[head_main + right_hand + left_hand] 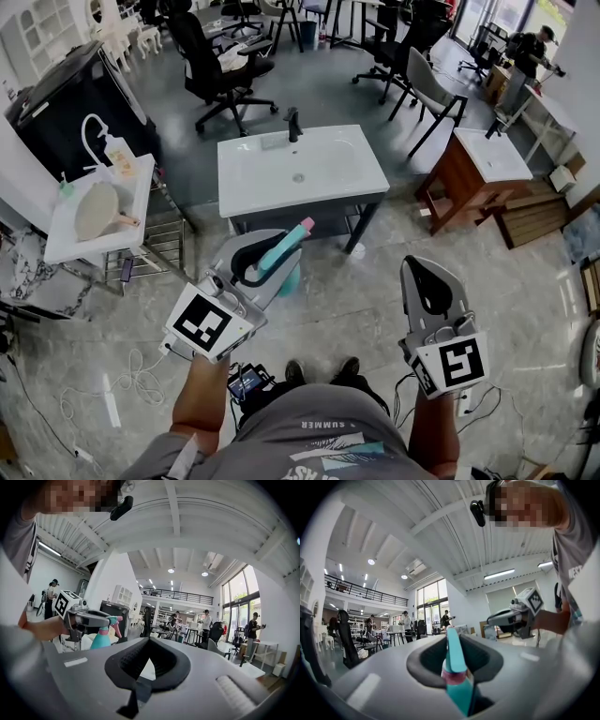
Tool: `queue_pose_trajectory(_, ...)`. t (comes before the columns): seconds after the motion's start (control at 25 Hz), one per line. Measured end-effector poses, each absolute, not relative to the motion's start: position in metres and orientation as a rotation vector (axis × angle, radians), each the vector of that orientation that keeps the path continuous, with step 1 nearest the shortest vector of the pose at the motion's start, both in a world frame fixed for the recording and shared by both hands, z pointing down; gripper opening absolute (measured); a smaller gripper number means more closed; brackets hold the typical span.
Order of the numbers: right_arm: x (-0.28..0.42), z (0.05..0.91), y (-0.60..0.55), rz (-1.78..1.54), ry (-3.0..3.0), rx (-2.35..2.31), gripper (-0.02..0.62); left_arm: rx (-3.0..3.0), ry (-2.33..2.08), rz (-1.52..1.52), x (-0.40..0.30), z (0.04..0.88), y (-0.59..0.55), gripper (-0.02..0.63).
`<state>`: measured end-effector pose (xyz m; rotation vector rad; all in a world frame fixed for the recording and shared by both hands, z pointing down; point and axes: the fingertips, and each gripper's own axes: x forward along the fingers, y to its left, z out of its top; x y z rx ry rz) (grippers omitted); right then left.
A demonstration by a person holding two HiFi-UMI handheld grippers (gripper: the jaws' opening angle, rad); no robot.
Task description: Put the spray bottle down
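The left gripper (277, 242) is clamped on the neck of the spray bottle (289, 277). The teal body hangs below the jaws and the pink nozzle points up and away to the far right. The bottle is in the air above the floor, just on the near side of the white sink unit (361, 178). The right gripper (419, 267) is held well off to the right, its jaws together with nothing between them.

The nearest worktop looks like the flat rim of that sink unit, so I would aim for the broad strip to the left or right of the basin. The bowl's curved floor is best avoided. Because the grip is high on the bottle, the body can swing, so bring it over the rim slowly and level it until the base is flat. The jaws should open only once the base rests fully on the rim. Keep clear of the black tap (293, 122) at the far edge.

The basin (298, 164) is empty and looks dry. The bottle is opaque, so how full it is cannot be told. On the white shelf (70, 246) far to the left stand a pump bottle (118, 153) and a round wooden brush (97, 211).
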<state>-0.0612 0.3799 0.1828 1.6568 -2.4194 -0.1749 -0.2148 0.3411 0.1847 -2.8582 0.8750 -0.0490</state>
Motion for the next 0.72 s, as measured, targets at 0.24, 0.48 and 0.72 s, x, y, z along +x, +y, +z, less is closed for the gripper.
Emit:
queue_pose_trajectory(0.24, -0.062, 0.180, 0.376, -0.168, -2.422, 1.690, 0.002, -2.861, 0.861, -0.034, -0.218, 0.187, 0.333, 0.080)
queue_pose_trajectory(0.48, -0.050, 0.182, 0.356, -0.166, -2.427, 1.693, 0.002, -2.890, 0.883, -0.050, -0.211, 0.192, 0.317, 0.081)
queue_pose_trajectory(0.72, -0.035, 0.183, 0.314, -0.164, -2.470, 1.669, 0.002, -2.874, 0.937, -0.091, -0.203, 0.194, 0.288, 0.080)
